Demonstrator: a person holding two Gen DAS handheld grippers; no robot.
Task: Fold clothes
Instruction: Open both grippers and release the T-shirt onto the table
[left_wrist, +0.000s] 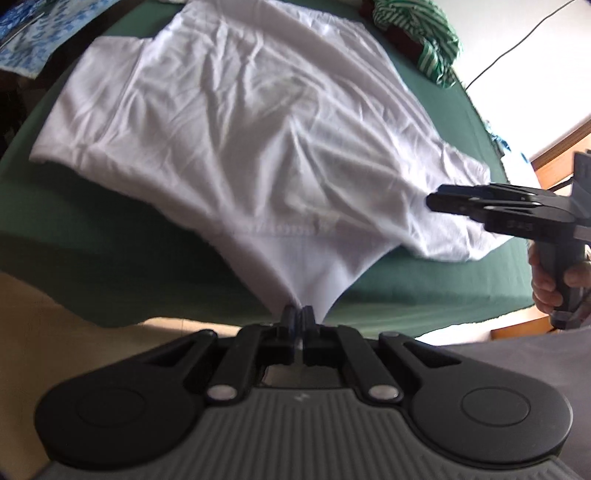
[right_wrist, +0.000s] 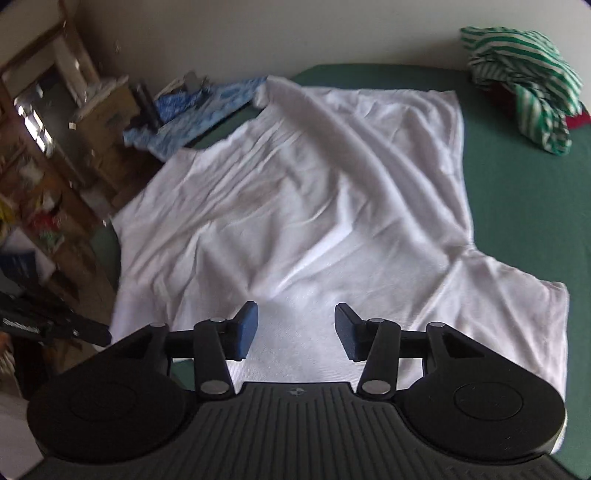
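Closest to me, my left gripper (left_wrist: 297, 319) is pinched shut on an edge of the white shirt (left_wrist: 236, 122), seemingly near the collar, drawing the cloth into a taut peak off the near edge of the green table (left_wrist: 74, 236). My right gripper (right_wrist: 295, 332) has its jaws apart with nothing pressed between the blue pads (right_wrist: 246, 334); it hangs just above the shirt near the sleeve (right_wrist: 517, 306) that lies to its right. From the left camera that gripper comes in from the right, over the sleeve side of the shirt. The shirt's long axis runs away from both hands toward the far hem, so I judge the right hand is the one nearer the free shoulder and must drop and close there. Beyond lies a striped green garment (right_wrist: 532, 85), well apart, and blue patterned cloth (right_wrist: 199, 110) at the far left
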